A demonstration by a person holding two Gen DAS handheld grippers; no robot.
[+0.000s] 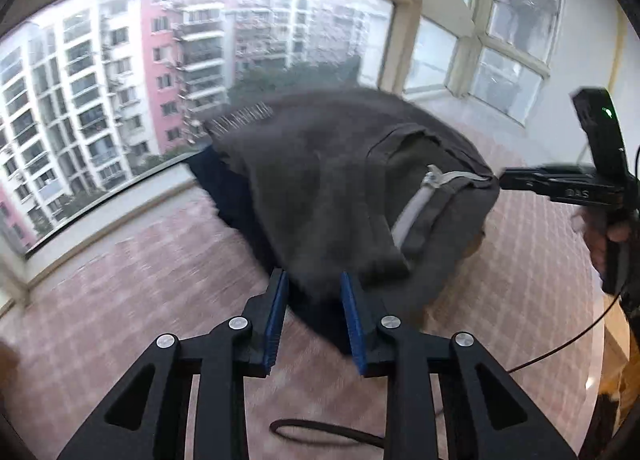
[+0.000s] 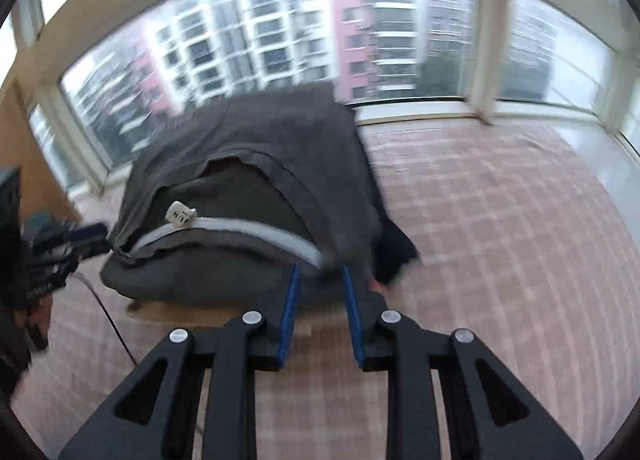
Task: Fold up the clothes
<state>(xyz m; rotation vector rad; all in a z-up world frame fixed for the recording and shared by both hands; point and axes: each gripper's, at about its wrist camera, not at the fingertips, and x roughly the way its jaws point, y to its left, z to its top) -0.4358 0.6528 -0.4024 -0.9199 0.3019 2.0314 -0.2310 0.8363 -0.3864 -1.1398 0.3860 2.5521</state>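
The dark grey garment (image 1: 332, 179) hangs stretched in the air between both grippers, above a pink checked surface (image 1: 532, 260) and before a wide window (image 1: 120, 79). The left gripper (image 1: 314, 288) grasps its near edge between blue pads. The right gripper (image 2: 320, 280) grasps the opposite end, by the pale neckband (image 2: 248, 230), where a white label (image 2: 181, 214) sits.
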